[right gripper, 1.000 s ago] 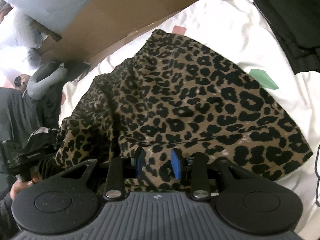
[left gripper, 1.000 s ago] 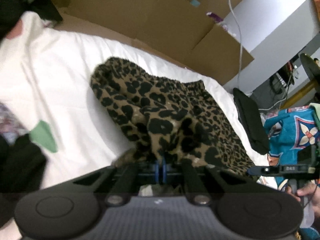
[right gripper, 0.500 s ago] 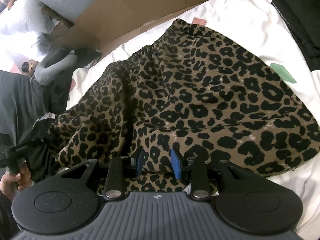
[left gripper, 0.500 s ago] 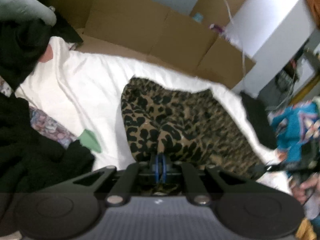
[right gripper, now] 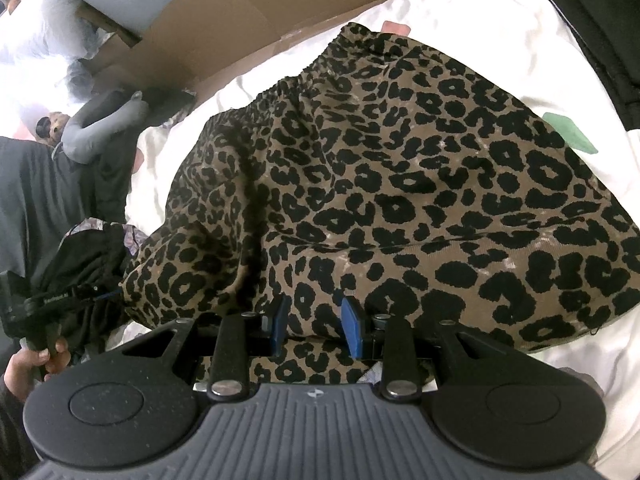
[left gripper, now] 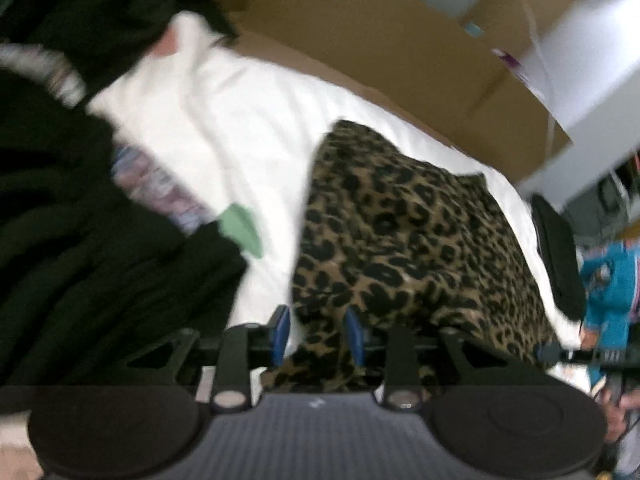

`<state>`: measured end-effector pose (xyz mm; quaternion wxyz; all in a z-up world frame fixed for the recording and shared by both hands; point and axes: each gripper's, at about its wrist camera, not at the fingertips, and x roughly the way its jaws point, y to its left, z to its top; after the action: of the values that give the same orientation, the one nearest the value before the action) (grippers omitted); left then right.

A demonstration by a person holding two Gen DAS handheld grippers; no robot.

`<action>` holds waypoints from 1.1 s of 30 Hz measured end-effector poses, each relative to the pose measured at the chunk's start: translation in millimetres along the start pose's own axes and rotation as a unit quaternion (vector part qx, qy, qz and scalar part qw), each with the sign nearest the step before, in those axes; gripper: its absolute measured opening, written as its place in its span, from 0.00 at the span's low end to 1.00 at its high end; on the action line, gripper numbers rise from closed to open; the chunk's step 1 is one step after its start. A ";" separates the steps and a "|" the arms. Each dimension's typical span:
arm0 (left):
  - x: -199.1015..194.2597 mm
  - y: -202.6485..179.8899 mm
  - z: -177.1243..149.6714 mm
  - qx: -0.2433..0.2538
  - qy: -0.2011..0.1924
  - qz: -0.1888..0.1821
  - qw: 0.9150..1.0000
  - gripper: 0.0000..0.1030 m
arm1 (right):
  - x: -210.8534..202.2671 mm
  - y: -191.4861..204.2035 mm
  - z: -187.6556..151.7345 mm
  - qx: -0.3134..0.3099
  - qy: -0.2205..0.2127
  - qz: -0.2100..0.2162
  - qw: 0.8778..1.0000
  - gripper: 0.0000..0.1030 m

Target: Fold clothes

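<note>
A leopard-print garment [right gripper: 400, 184] lies spread on a white sheet [right gripper: 472, 12], its gathered waistband at the far side. It also shows in the left wrist view [left gripper: 404, 240]. My left gripper [left gripper: 316, 332] is open, with the garment's near edge lying loose between the blue pads [left gripper: 281, 330]. My right gripper [right gripper: 314, 326] is open over the near hem, blue pads [right gripper: 352, 326] apart with cloth under them. The left gripper shows in the right wrist view at the garment's left corner [right gripper: 96, 294].
Black clothes [left gripper: 80, 240] are piled left of the garment, with a patterned cloth [left gripper: 160, 188] and a green patch [left gripper: 240, 228]. Cardboard panels [left gripper: 380, 40] stand behind the bed. A black item [left gripper: 560, 256] lies at the bed's right edge. More black clothes [right gripper: 600, 20] lie at the far right.
My left gripper has opened and let go of the garment's edge, which it pinched before. The left view has swung and blurred. My right gripper stayed open over the hem.
</note>
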<state>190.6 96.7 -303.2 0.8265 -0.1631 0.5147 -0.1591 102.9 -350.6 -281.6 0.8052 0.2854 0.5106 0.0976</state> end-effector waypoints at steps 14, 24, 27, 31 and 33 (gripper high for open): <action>-4.0 20.5 -37.9 -0.012 0.031 0.010 0.999 0.52 | -2.4 -4.5 -3.1 0.003 0.002 -0.006 1.000 0.31; 23.3 -3.0 -69.5 -0.028 0.036 0.039 0.998 0.52 | -2.4 -6.4 -4.8 0.002 0.003 -0.008 1.000 0.31; 29.4 -6.1 -71.9 -0.041 0.029 0.036 0.998 0.52 | -3.8 -8.0 -5.8 0.001 0.002 -0.010 1.000 0.31; 31.2 -14.0 -72.3 -0.021 0.016 0.052 0.998 0.52 | -3.2 -13.5 -6.9 0.007 0.003 -0.013 1.000 0.31; 29.7 -16.8 -72.7 -0.012 0.013 0.061 0.998 0.52 | -2.9 -15.1 -7.0 0.009 0.003 -0.014 1.000 0.31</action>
<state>135.8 61.1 -350.0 0.8261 -0.1392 0.5360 -0.1041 93.4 -361.7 -290.1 0.8022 0.2848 0.5181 0.0828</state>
